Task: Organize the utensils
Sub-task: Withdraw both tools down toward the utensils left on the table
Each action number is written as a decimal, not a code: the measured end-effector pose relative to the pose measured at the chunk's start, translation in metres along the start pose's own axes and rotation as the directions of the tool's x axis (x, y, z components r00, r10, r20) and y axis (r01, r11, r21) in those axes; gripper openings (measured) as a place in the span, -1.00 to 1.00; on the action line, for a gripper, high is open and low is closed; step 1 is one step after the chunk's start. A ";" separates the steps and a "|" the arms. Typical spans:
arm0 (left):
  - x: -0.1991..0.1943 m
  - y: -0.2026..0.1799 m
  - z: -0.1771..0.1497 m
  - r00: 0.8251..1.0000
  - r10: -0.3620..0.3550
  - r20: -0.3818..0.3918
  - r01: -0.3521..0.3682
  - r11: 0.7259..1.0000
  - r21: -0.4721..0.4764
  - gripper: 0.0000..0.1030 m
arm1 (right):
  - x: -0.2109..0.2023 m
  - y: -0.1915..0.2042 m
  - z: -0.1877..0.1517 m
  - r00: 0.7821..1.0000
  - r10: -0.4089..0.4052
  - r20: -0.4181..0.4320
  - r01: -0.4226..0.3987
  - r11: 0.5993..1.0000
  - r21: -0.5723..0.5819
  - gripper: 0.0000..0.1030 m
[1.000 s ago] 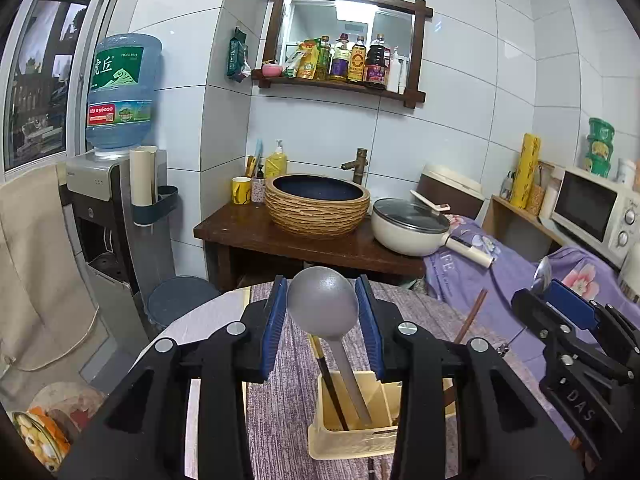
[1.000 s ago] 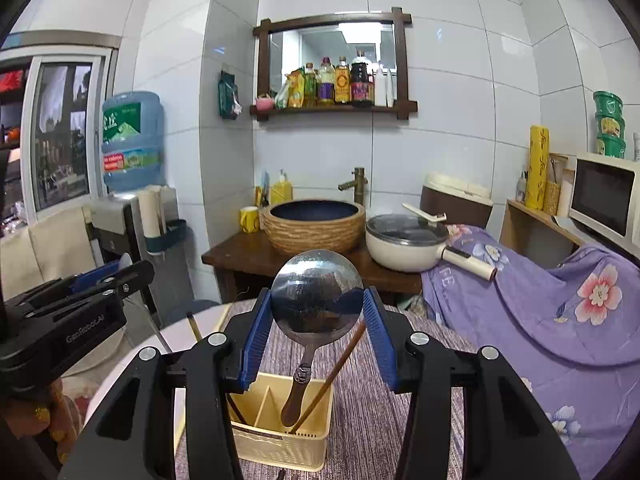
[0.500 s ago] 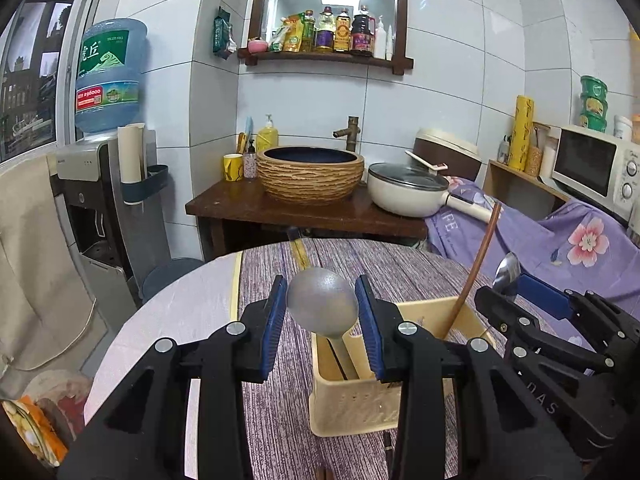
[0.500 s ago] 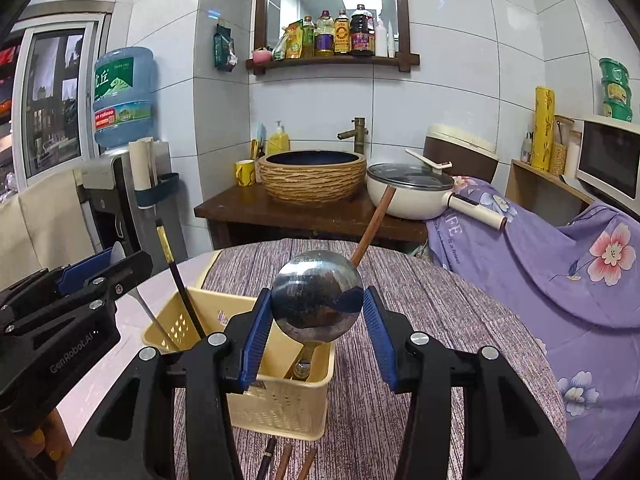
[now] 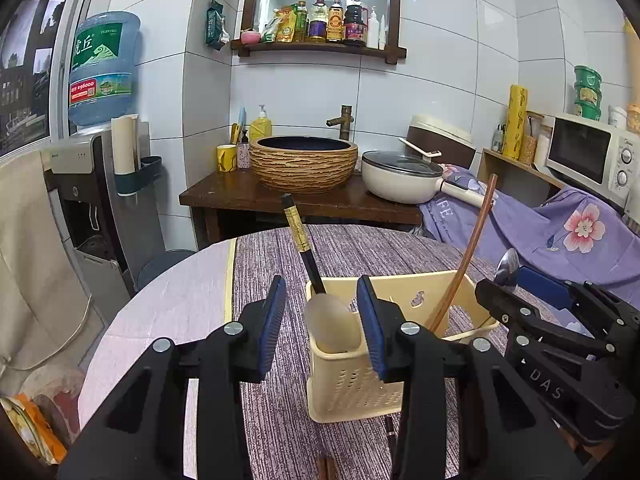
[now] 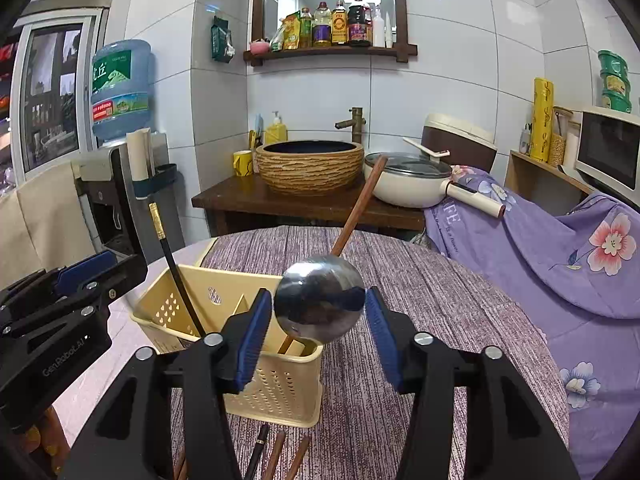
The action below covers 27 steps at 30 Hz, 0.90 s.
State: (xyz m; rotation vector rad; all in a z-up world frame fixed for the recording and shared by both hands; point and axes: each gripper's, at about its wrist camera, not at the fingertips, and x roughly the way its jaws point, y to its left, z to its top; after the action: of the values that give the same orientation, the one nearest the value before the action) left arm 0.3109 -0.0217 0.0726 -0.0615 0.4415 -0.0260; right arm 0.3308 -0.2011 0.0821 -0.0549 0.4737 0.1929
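A cream utensil basket (image 5: pixel 352 372) (image 6: pixel 276 384) stands on the striped purple mat. It holds a black chopstick (image 5: pixel 302 248) (image 6: pixel 176 272) and a brown chopstick (image 5: pixel 468 256) (image 6: pixel 356 208). In the left wrist view a pale spoon (image 5: pixel 330 322) stands bowl-up in the basket's left end, between the fingers of my left gripper (image 5: pixel 322 324), which is open and not pressing it. My right gripper (image 6: pixel 320 316) is open around a shiny metal spoon (image 6: pixel 320 304), whose handle goes down into the basket; a small gap shows at each pad.
Several loose chopsticks (image 6: pixel 280 456) lie on the mat in front of the basket. Behind the round table (image 5: pixel 172 304) stand a wooden counter with a woven basin (image 5: pixel 304 162) and a lidded pan (image 5: pixel 404 178). A purple flowered cloth (image 6: pixel 560 248) lies to the right.
Both grippers came down toward the basket and lowered their spoons into it. Both sets of jaws have widened; the spoons now stand in the basket.
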 end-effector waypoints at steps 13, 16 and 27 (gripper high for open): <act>-0.066 0.018 -0.021 0.997 -0.057 0.055 0.057 0.998 -0.003 0.67 | -0.063 -0.017 -0.020 0.996 0.038 0.078 -0.042 0.998 0.050 0.47; -0.076 0.023 -0.037 0.997 -0.080 0.008 0.080 0.997 -0.006 0.78 | -0.074 -0.018 -0.037 0.997 0.066 0.036 -0.068 0.996 0.061 0.50; -0.098 0.038 -0.113 0.976 -0.160 -0.146 0.162 0.987 0.003 0.80 | -0.077 -0.008 -0.112 0.985 0.070 -0.159 -0.063 0.997 0.046 0.50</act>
State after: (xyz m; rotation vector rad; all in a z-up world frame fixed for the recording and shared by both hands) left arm 0.1745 0.0141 0.0094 -0.0813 0.5818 -0.1946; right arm 0.2148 -0.2329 0.0184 -0.0147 0.6406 0.2453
